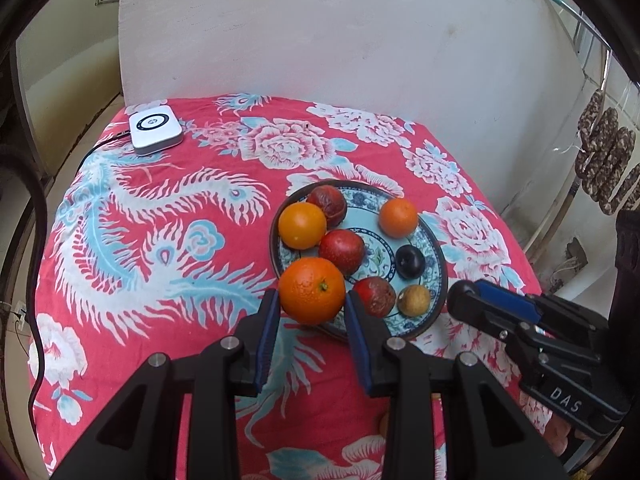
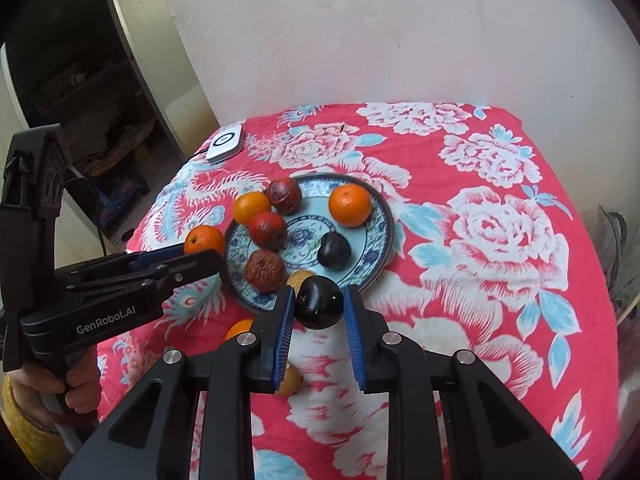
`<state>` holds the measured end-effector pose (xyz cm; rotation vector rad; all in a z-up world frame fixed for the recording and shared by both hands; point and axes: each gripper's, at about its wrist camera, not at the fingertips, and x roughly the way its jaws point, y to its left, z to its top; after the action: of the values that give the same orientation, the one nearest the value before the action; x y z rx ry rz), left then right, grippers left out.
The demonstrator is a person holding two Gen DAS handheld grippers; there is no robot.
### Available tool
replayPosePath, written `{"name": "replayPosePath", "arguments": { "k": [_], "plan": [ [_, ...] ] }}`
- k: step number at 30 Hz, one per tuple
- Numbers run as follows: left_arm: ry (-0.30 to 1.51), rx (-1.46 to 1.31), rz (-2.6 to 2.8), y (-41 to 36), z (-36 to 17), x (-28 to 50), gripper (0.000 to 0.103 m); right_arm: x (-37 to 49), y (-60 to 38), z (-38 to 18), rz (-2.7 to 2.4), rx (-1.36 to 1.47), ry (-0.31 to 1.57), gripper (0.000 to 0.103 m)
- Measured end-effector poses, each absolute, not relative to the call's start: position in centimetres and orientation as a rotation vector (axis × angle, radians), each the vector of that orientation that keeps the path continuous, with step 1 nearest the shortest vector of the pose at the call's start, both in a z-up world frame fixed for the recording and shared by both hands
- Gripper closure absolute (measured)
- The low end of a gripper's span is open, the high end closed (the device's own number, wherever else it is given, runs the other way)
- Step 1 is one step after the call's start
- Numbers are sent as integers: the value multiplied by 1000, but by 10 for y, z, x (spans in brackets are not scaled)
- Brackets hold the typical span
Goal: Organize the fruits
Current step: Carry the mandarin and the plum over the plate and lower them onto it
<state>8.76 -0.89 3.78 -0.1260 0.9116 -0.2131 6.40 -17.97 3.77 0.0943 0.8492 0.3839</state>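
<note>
Loading step, both hands at once. Left gripper point(image 1: 312, 304) fingers pinched an orange point(image 1: 311, 290) at the plate's point(image 1: 436, 256) near-left rim. Right gripper point(image 2: 319, 307) fingers pinched a dark plum point(image 2: 319, 307) at its near edge. Next, probably: lower each into a bare spot, then spread.
</note>
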Motion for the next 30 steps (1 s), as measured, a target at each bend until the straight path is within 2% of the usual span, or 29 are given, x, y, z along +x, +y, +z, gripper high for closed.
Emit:
{"name": "replayPosePath", "arguments": {
  "k": [30],
  "plan": [
    [892, -142, -253, -25, 27, 118, 68, 115, -178, 30, 356, 64, 819, 77]
  ]
}}
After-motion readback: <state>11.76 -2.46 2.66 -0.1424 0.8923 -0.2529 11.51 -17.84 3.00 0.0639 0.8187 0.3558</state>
